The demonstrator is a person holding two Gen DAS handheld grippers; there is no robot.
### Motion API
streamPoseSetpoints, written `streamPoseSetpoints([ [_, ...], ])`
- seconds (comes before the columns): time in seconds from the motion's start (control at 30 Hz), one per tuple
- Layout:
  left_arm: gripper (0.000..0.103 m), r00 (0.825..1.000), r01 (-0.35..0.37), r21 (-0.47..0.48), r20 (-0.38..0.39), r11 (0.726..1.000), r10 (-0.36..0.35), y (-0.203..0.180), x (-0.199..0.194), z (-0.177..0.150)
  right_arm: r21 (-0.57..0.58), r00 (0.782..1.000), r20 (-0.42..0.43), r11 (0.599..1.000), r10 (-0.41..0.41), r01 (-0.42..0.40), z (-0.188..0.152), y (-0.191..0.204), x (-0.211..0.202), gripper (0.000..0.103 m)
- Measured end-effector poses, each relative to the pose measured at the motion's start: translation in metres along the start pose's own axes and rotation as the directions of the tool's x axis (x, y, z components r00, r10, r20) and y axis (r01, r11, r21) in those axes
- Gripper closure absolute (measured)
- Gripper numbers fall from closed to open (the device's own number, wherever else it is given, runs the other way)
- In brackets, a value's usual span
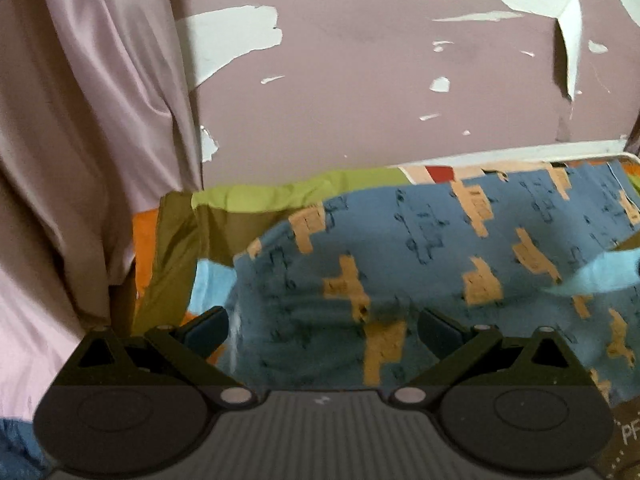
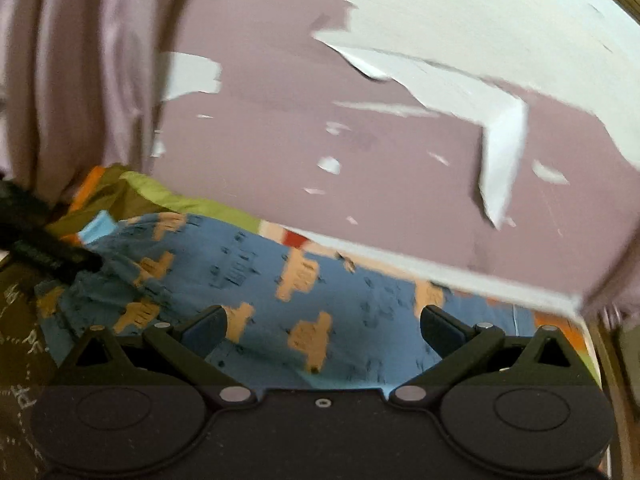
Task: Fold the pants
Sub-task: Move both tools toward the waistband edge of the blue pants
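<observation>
You face a mauve wall (image 1: 360,80) with white patches of peeling paint across the upper frame. A pale pink curtain (image 1: 80,120) hangs at the left, above a multicoloured bedsheet (image 1: 248,192).

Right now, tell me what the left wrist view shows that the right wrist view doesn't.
Only the left wrist view shows a blurred pale blue shape crossing the pants at the right edge; I cannot tell what it is.

Only the right wrist view shows a dark object reaching in from the left and meeting the bunched end of the pants; it looks like the other gripper, but blur hides its fingers.

Both show the blue patterned pants on the multicoloured bedding, the peeling wall, the curtain, and open jaws: left gripper, right gripper.
</observation>
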State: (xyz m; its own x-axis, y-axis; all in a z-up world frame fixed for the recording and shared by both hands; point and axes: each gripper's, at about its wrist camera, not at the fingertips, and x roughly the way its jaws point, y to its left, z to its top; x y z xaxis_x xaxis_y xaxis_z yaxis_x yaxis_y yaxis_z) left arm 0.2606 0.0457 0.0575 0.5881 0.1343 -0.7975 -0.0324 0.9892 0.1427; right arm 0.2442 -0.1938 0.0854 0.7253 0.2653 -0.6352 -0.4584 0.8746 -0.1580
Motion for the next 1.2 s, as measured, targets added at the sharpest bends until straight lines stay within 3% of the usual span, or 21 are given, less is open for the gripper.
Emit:
streamPoseSetpoints([
  [0.23, 0.000, 0.995, 0.001, 0.095, 0.098, 0.995, -0.010, 0.021, 0.039, 0.019, -0.052, 0.972, -0.131, 0.977, 0.197, -0.205, 0.023, -0.002, 0.045, 0.001],
  [0.47, 0.000, 0.996, -0.022, 0.112, 0.086, 0.994, 0.013, 0.028, 0.078, 0.026, -0.006, 0.971, -0.073, 0.974, 0.226, -0.227, 0.013, -0.002, 0.110, 0.001],
  [0.57, 0.000, 0.996, -0.025, 0.129, 0.085, 0.991, 0.014, 0.026, 0.090, 0.027, -0.001, 0.968, -0.084, 0.972, 0.236, -0.237, 0.016, -0.006, 0.136, 0.001],
  [0.83, 0.000, 0.994, -0.002, 0.201, 0.108, 0.980, -0.020, 0.031, 0.126, 0.043, -0.118, 0.955, -0.070, 0.948, 0.289, -0.295, 0.035, -0.011, 0.184, 0.001],
  [1.0, 0.001, 0.993, 0.051, 0.229, 0.096, 0.972, -0.075, 0.044, 0.149, 0.050, -0.120, 0.947, -0.095, 0.940, 0.308, -0.318, 0.045, -0.023, 0.214, 0.001],
  [1.2, 0.015, 0.988, 0.119, 0.270, 0.064, 0.955, -0.141, 0.055, 0.162, 0.055, -0.164, 0.948, -0.162, 0.940, 0.275, -0.300, 0.045, -0.037, 0.243, 0.015],
])
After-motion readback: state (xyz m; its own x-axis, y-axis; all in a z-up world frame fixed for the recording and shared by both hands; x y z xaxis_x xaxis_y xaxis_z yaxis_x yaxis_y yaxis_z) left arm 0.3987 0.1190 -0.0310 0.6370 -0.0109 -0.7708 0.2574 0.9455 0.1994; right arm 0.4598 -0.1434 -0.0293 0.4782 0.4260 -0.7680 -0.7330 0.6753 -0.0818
